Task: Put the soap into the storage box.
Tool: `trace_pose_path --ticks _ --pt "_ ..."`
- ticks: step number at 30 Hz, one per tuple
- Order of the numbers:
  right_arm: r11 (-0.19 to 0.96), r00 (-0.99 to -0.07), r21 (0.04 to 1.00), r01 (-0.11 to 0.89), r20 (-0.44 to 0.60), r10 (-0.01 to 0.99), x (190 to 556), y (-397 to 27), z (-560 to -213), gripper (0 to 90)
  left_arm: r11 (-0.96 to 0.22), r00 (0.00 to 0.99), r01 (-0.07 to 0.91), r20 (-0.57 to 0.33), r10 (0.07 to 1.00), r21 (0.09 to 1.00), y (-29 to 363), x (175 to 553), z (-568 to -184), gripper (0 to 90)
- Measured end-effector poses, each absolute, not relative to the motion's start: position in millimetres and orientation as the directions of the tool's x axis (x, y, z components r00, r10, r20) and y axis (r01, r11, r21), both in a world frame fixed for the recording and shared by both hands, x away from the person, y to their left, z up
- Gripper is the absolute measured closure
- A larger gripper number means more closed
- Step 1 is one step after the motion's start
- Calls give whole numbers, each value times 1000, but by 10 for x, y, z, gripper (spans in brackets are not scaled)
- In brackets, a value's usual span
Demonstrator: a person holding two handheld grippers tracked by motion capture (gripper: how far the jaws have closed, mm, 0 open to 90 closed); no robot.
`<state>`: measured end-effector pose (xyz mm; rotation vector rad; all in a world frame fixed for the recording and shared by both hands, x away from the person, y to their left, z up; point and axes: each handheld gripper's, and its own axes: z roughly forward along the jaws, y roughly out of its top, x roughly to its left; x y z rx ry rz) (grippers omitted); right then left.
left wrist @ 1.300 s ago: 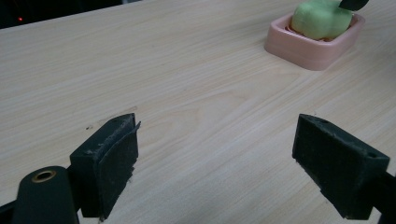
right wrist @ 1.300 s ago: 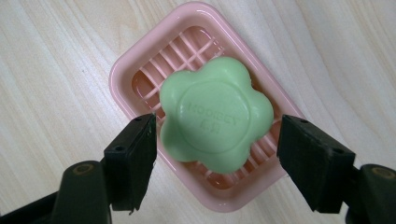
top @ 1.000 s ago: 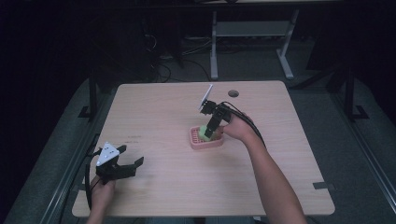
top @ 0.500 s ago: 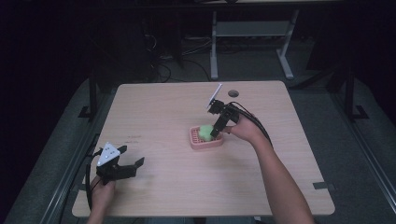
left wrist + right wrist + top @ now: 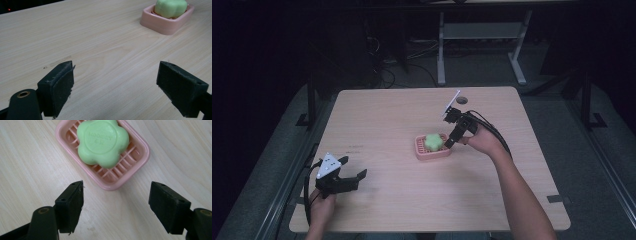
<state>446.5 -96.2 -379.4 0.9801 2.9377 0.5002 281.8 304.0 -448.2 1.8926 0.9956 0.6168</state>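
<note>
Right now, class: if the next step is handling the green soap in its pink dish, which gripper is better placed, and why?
The right gripper. It hangs open right beside the pink dish holding the green soap, jaws empty. The left gripper sits open at the table's near-left corner, far from the dish.

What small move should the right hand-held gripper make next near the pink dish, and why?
Probably draw the right hand-held gripper back, away from the soap dish. The green soap lies flat inside the dish, and the jaws stand open and empty just short of its rim, so the placing looks done. A straight retreat should avoid nudging it.
</note>
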Motion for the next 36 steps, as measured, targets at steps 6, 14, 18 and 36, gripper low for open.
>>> trace_pose_path --ticks 6,14,18,36 --pt "746 -798 303 593 100 594 4451 -1049 -3801 274 -285 552 392 25 834 875 3043 2818 -4483 141" --pt "738 -794 315 597 95 601 4409 -1121 -3747 279 -287 554 393 25 832 874 3041 2816 -4484 140" --pt "740 -797 322 590 88 597 4383 -1158 -3720 278 -286 554 393 23 832 874 3042 2819 -4485 141" --pt "710 -776 338 618 117 620 4238 -1513 -3772 277 -291 554 389 30 832 874 3026 2819 -4479 141"
